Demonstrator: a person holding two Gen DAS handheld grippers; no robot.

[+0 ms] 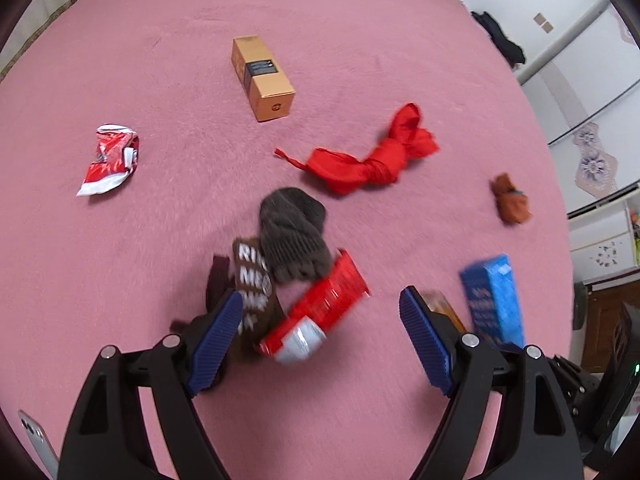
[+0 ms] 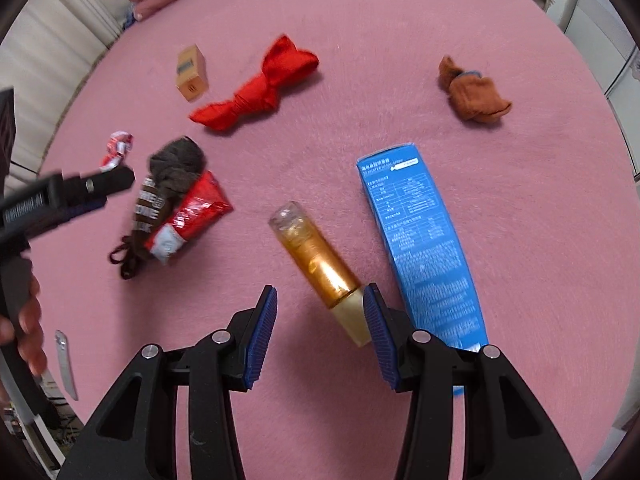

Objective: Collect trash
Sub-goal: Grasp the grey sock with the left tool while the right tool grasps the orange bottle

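i've got both grippers tipped steeply down over the pink blanket (image 1: 168, 60). left gripper (image 1: 320, 332) has its jaws spread wide, nothing pinched between the blue pads (image 1: 216, 340). under the gap lies the red wrapper (image 1: 320, 308), blurred, and the left pad sits over a brown printed sock (image 1: 254, 280) with a grey knit hat (image 1: 292, 236) lying on top of it. whether either pad touches anything, i can't tell.

from the right wrist view i see the left gripper's black body coming in from the left edge, with a hand (image 2: 24, 320) wrapped round its grip low down.

right gripper (image 2: 320, 332) stands about half open and empty. the amber bottle (image 2: 316, 264) lies slanted on the blanket, its pale end just inside the right pad (image 2: 380, 340), close against it, the other pad well clear.

blue box (image 2: 424, 248) lies flat just right of the bottle. farther off: red cloth (image 2: 256, 96), orange box (image 2: 192, 72), rust-brown bundle (image 2: 472, 92), and a crumpled red-and-white wrapper (image 1: 112, 156) over to the left.
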